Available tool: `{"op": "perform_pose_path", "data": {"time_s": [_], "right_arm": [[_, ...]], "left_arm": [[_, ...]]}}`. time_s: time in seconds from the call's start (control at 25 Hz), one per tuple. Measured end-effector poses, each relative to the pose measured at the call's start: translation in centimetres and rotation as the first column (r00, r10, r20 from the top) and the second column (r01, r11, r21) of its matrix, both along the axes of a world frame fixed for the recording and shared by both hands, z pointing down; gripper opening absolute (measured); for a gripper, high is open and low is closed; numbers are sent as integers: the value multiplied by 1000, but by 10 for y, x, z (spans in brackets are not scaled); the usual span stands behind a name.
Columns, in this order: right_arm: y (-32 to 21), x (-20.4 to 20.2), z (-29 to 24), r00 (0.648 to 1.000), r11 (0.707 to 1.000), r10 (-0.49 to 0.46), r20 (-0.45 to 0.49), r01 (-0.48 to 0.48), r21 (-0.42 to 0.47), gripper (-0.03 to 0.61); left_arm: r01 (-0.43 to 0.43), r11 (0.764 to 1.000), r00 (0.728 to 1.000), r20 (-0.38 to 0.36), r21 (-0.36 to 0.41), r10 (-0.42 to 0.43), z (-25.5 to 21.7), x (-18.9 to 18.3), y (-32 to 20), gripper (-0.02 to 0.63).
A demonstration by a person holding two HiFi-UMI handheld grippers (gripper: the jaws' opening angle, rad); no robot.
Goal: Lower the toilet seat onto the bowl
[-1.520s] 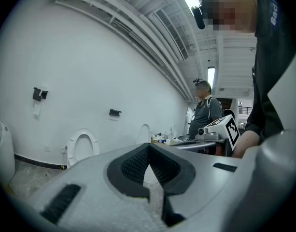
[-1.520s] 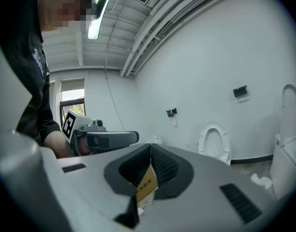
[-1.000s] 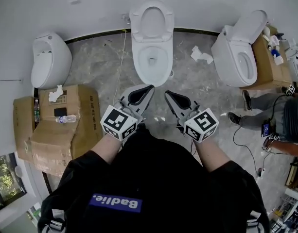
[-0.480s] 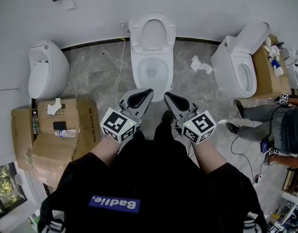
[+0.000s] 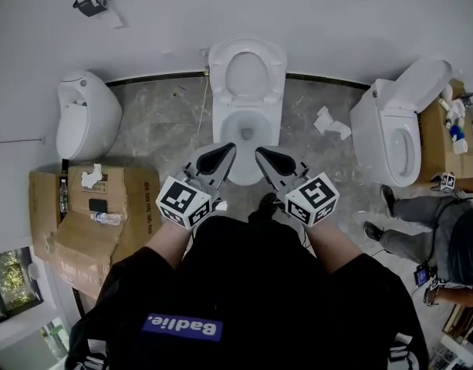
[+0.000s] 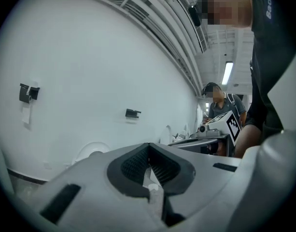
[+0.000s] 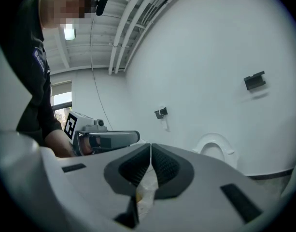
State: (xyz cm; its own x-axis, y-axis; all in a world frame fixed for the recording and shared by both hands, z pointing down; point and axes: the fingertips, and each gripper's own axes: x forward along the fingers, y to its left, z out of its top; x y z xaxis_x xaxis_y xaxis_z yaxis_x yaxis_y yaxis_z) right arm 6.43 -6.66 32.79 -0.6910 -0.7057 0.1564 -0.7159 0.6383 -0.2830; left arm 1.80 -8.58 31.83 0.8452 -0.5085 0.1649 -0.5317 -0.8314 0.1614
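Note:
The middle white toilet stands against the wall, its seat [image 5: 247,71] raised upright above the open bowl [image 5: 242,133]. My left gripper [image 5: 223,152] and right gripper [image 5: 261,153] hover side by side just in front of the bowl, pointing at it. Both are shut, with nothing between the jaws. In the left gripper view the shut left gripper [image 6: 148,147] points at the wall, and the raised seat [image 6: 91,150] shows low at the left. In the right gripper view the shut right gripper [image 7: 150,147] has the seat [image 7: 217,148] to its right.
A second white toilet [image 5: 85,114] stands at the left, a third toilet [image 5: 398,133] at the right with its lid up. Cardboard boxes [image 5: 124,199] lie on the floor at the left. Crumpled paper [image 5: 331,122] lies near the wall. Another person [image 5: 444,233] stands at the right.
The person has stepped closer to the middle toilet, so both grippers now sit nearer the bowl's front rim. Both stay shut.

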Motion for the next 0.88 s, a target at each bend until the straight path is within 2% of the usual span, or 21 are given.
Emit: {"op": "perform_pose_path", "data": {"time_s": [0.24,0.4,0.88], "right_arm": [[-35,15,5,1000,999,-29,-4,29,-23,29],[-59,15,6,1000,1000,-10,-16,9,-30,29],[-137,-5,-1,986,989,148,-77,-149,-12,31]], "left_arm": [[36,999,999,3,-12,-36,4,13,-36,17],[21,1000,1000,-1,-15,-21,7,11,-59,17],[-93,996,995,-16,14,94,3,-14,-137,17]]}}
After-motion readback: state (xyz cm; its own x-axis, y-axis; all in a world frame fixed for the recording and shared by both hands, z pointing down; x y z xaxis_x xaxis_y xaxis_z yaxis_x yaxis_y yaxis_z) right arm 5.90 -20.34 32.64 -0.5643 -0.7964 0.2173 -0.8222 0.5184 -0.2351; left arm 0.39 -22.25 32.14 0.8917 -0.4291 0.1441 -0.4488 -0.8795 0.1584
